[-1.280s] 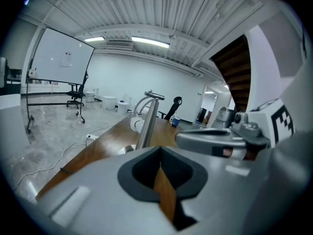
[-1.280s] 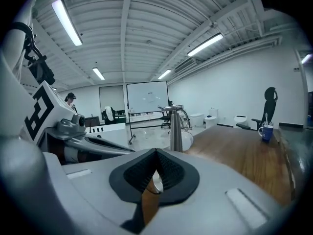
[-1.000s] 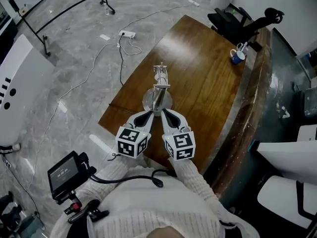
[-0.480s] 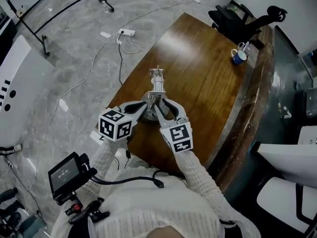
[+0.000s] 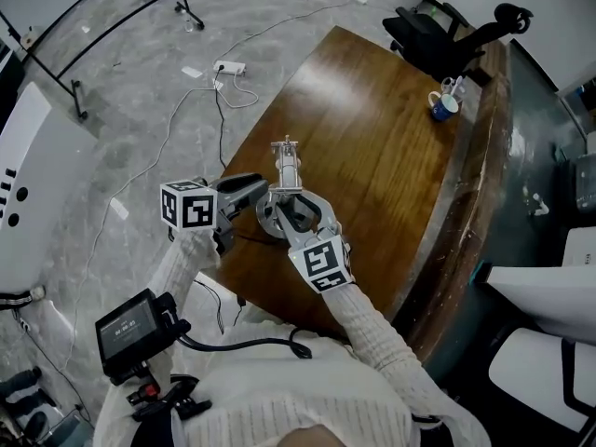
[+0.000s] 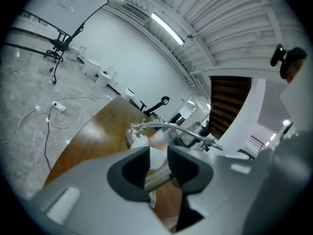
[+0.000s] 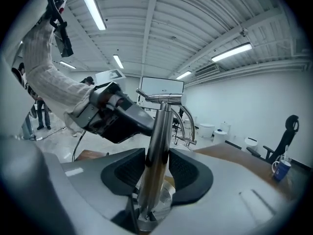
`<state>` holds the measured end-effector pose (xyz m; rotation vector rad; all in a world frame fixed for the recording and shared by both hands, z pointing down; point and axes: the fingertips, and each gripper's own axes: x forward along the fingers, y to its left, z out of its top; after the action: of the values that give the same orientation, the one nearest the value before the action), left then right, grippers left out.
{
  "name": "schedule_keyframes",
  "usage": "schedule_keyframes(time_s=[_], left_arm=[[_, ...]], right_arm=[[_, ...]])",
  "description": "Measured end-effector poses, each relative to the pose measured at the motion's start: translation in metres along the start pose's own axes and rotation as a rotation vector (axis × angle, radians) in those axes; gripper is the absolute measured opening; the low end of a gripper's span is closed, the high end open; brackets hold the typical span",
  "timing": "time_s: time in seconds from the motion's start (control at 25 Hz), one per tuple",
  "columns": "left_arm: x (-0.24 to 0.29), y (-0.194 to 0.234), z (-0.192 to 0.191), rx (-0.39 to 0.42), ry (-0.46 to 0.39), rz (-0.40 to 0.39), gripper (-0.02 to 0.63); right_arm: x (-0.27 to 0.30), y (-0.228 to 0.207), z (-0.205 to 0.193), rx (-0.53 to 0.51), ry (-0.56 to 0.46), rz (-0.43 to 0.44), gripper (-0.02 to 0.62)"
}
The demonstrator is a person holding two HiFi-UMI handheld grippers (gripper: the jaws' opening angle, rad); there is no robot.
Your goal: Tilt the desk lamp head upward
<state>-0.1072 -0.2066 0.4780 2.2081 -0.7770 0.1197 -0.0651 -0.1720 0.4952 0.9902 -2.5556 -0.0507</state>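
Where the right gripper (image 7: 157,155) sits: we find its jaws astride the upright stem (image 7: 157,126) of the desk lamp (image 5: 284,170), low down, just above the round base (image 7: 161,199).
Right jaws: apart, having just been opening. The ribbed pads stand just beside the stem on either side, and we see no squeeze on it.
Left gripper (image 6: 159,153): on the floor side of the lamp, with its tips near the lamp's lower part in the head view.
Left jaws: partly apart, likewise just been opening. A length of the lamp's metal tube and a pale round part show in the gap, and we do not see the pads pressing on either.
Lamp: upright on its base. A short crossbar (image 7: 161,98) caps the stem and a curved arm (image 7: 191,122) bends down from it. We cannot tell for certain which part is the head.
Desk (image 5: 372,147): brown wood. The lamp stands by its left edge, toward the near left corner.
Mug (image 5: 441,107): blue, near the far right edge, well apart from the lamp.
Office chair (image 5: 438,35): black, beyond the desk's far corner.
Floor: grey, with a white power strip (image 5: 228,66) and cables off the desk's left edge.
Sleeves: white knit (image 5: 363,329) on the arms holding both grippers.
Screen unit (image 5: 130,322): small and dark, at the person's chest.
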Motion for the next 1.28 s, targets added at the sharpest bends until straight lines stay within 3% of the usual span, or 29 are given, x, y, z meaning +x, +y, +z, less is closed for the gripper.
schedule_keyframes(time_s=[0.12,0.32,0.44,0.64,1.08,1.28], left_arm=[[0.004,0.002,0.015,-0.091,-0.003,-0.053,0.107],[0.032,0.005,0.045,-0.417,-0.017,-0.261,0.108],[0.049,0.008,0.055,-0.524,-0.009,-0.324,0.139],[0.077,0.007,0.058,-0.598,0.031,-0.382,0.19],[0.098,0.004,0.054,-0.719,0.058,-0.51,0.195],[0.098,0.002,0.054,-0.7,0.073,-0.517,0.198]], right_arm=[[-0.004,0.001,0.002,-0.009,-0.011,-0.007,0.147],[0.007,-0.016,-0.005,-0.007,-0.016,-0.012,0.149],[0.009,-0.021,-0.007,-0.001,-0.017,-0.022,0.149],[0.011,-0.032,-0.01,-0.031,-0.027,-0.038,0.153],[0.009,-0.018,-0.01,-0.024,-0.041,-0.066,0.153],[0.007,-0.018,-0.009,-0.003,-0.047,-0.077,0.146]])
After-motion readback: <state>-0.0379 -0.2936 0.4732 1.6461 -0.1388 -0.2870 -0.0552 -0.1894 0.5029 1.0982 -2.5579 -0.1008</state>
